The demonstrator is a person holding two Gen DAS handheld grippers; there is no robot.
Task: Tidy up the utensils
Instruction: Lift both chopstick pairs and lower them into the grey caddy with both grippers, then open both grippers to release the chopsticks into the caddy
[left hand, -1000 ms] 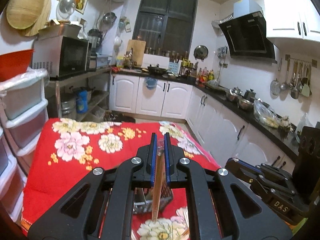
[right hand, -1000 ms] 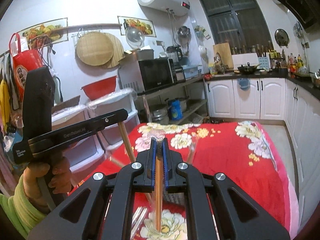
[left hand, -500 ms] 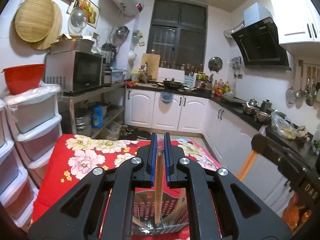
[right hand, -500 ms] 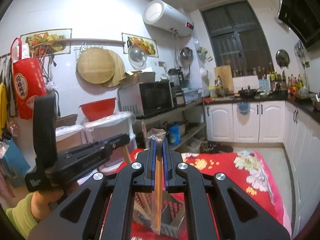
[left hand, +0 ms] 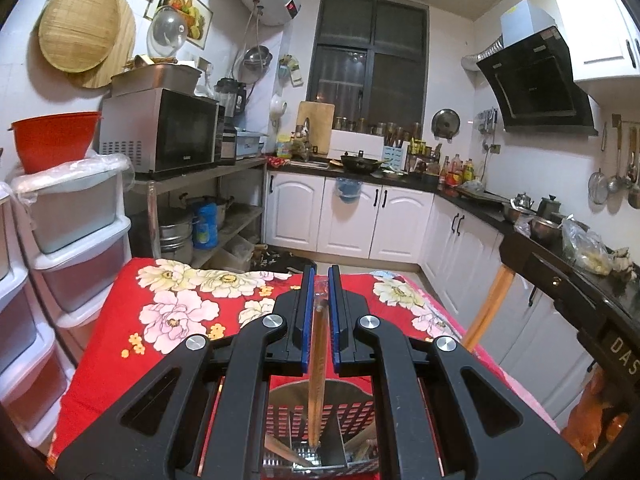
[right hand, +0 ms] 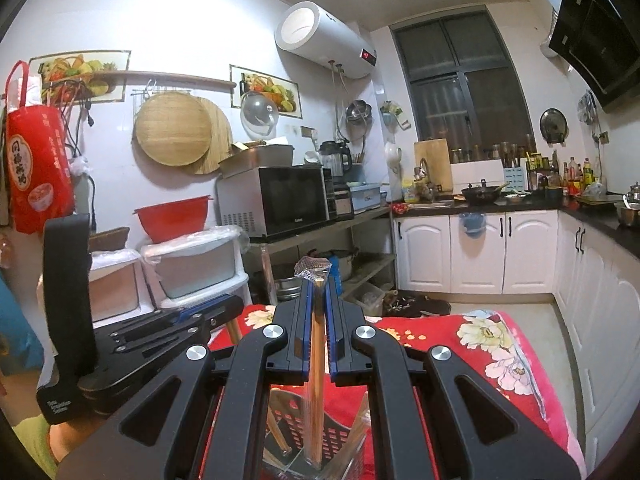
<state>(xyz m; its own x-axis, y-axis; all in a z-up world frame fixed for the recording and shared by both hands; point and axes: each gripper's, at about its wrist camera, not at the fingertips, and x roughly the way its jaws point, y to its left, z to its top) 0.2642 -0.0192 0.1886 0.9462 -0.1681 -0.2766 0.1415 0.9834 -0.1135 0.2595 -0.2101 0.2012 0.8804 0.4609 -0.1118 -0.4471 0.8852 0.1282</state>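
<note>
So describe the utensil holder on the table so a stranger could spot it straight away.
Find the red floral tablecloth covering the table. At its near edge stands a perforated metal utensil holder with divided compartments. It is the only container there, with wrapped wooden chopsticks standing in it.

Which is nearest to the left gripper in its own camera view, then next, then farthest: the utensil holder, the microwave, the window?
1. Utensil holder, right below the left gripper, on the table.
2. Microwave, on the shelf to the left.
3. Window, in the far wall, straight ahead.
</note>
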